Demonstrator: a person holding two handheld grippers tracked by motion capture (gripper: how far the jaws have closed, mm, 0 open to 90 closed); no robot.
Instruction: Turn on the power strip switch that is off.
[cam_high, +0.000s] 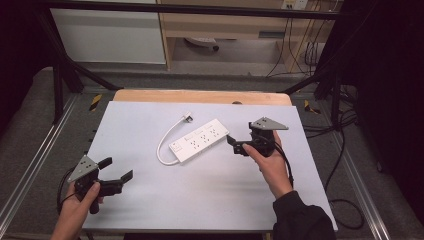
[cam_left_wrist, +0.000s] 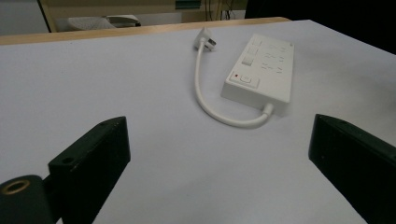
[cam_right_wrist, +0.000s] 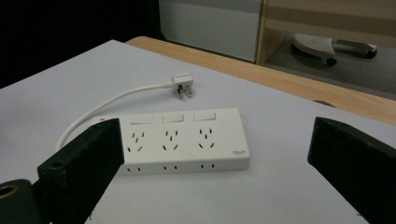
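White power strip (cam_high: 200, 140) lies mid-frame on the desk (cam_high: 150, 210), right tongs (cam_high: 239, 145) wide just beside its end, left tongs (cam_high: 116, 176) wide at lower left; probably best straddle the end squarely before closing.

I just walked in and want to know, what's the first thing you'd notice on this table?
The white power strip lying mid-table, its short cord looping round to a plug on the far side. The right gripper sits open right beside the strip's end, while the left gripper waits open near the table's front-left corner.
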